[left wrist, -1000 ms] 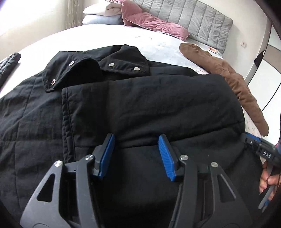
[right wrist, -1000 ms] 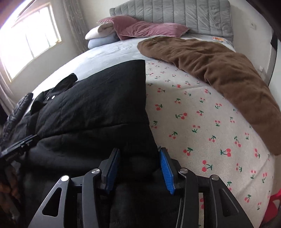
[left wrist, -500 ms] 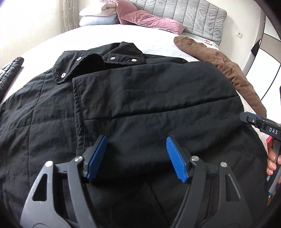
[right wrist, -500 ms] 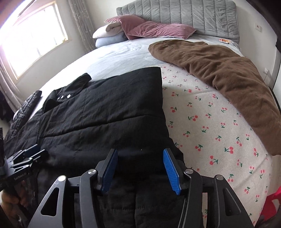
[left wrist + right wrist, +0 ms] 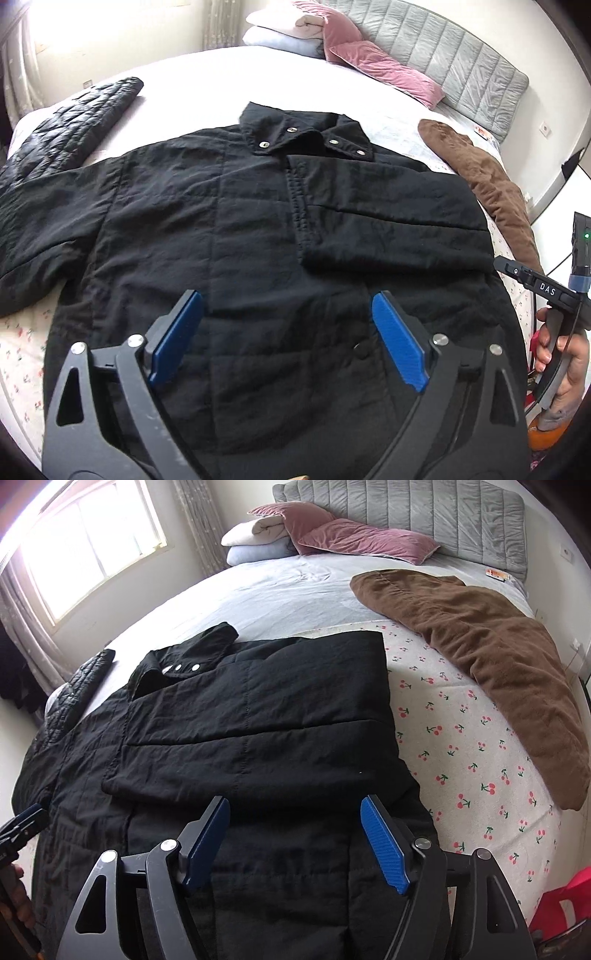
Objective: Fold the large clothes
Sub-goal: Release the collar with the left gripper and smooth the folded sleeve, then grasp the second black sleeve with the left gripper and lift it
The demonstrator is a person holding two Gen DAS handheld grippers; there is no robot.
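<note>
A large black quilted jacket (image 5: 240,236) lies flat on the bed, collar with silver snaps (image 5: 306,136) toward the headboard. Its right sleeve (image 5: 391,221) is folded across the chest; it also shows in the right wrist view (image 5: 258,746). The left sleeve (image 5: 40,229) lies spread out to the left. My left gripper (image 5: 288,332) is open and empty, above the jacket's lower front. My right gripper (image 5: 295,834) is open and empty, above the jacket's lower right edge. The right gripper's body (image 5: 546,291) shows at the right edge of the left wrist view.
A brown garment (image 5: 480,679) lies along the bed's right side on the cherry-print sheet (image 5: 461,753). A black puffer jacket (image 5: 70,122) lies at the far left. Pink pillows (image 5: 354,535) and folded bedding (image 5: 255,539) sit by the grey headboard. A window (image 5: 85,546) is on the left.
Both grippers have pulled back and up from the jacket and their jaws have opened wider. The folded sleeve stays lying across the chest.
</note>
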